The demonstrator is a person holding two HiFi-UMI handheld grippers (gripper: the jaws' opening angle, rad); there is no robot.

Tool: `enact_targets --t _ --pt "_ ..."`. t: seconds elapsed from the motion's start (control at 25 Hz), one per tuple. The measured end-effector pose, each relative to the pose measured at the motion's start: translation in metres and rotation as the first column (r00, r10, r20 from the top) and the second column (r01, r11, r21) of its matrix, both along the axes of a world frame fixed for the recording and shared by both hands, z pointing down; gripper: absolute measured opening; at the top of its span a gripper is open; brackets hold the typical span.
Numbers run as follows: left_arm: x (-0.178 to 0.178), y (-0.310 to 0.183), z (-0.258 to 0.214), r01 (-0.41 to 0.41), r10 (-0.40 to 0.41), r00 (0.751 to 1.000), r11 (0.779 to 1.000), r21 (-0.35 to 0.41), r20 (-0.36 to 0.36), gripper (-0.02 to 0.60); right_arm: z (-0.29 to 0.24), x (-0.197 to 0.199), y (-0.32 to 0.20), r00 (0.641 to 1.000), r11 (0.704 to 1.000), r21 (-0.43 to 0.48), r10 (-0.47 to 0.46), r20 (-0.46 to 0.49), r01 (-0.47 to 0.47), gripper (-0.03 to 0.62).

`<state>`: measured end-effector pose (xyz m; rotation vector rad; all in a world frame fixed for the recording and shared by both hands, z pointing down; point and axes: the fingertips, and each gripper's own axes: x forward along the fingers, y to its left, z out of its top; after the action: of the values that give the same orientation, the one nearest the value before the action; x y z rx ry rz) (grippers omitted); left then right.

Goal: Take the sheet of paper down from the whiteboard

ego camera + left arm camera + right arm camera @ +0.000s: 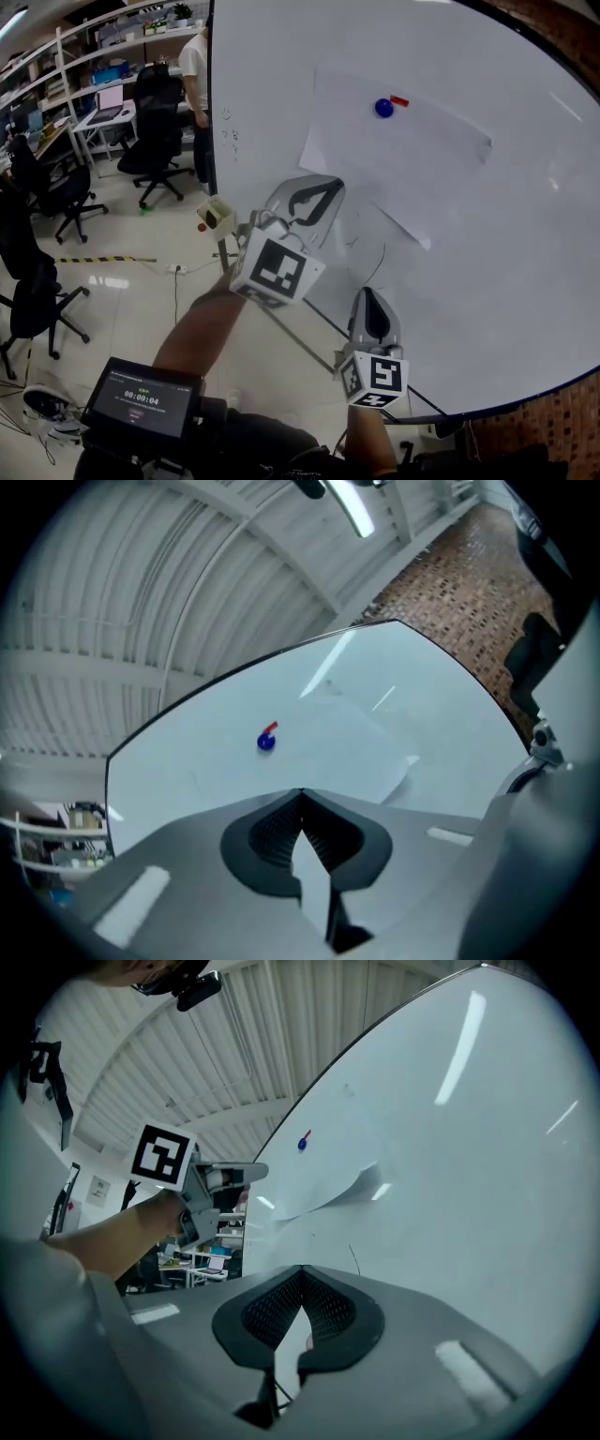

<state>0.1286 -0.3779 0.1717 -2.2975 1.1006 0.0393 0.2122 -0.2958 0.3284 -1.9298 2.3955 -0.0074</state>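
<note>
Whiteboard [506, 281] carries the white sheet of paper [398, 159], tilted, pinned near its top by a blue magnet [383, 108], lower corner curling away. Left gripper [319, 199] and right gripper [372, 302], below it, are closed and empty.

Left gripper [323, 192] closed, right gripper [367, 295] closed, seemingly empty

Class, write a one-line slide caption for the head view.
Both shut, the left gripper and right gripper face the whiteboard; a blue magnet pins the paper.
</note>
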Motion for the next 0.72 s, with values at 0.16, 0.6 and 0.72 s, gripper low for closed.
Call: enact_targets --t 0.16,0.6,0.72 --pt "0.019 0.002 -0.043 -0.074 0.061 0.990 0.992 0.104 0.126 0.017 -0.007 0.019 0.005 0.997 0.999 0.040 0.029 0.078 -0.032 0.014" --pt "0.044 -0.023 -0.064 -0.112 0.065 0.955 0.982 0.150 0.289 0.126 -0.037 0.064 0.035 0.956 0.986 0.164 -0.021 0.291 -0.029 0.135" --pt "0.049 -0.025 -0.064 -0.112 0.067 0.947 0.985 0.128 0.313 0.144 -0.058 0.070 0.041 0.955 0.985 0.171 -0.055 0.290 0.005 0.160"
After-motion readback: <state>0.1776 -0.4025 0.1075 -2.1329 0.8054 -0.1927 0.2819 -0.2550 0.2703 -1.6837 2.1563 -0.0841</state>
